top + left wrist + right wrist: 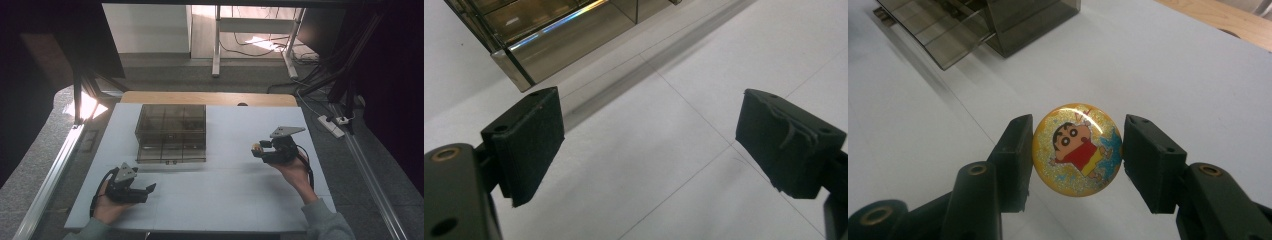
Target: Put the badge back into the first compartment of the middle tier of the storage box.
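Badge [1077,149] pinched edge-on by right gripper [1075,155], smoked box [171,132] off at 10 o'clock. Left gripper [649,145] gaping, empty. Could squirt out, slick rim, thin bite.

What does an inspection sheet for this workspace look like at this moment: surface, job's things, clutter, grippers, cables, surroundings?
Surface: white tabletop, with a bare wooden strip at the far edge.
Job's things: round yellow glittery cartoon badge; smoky transparent plastic compartment box at the table's middle, contents cannot be told.
Clutter: nothing seen.
Grippers: right gripper shut on the badge, held above the table right of the box; left gripper open, nothing between its jaws, near the front left.
Cables: black cable trailing from the right gripper; floor cables and a white power strip beyond the table.
Surroundings: grey floor, metal frame rails, dark curtains.
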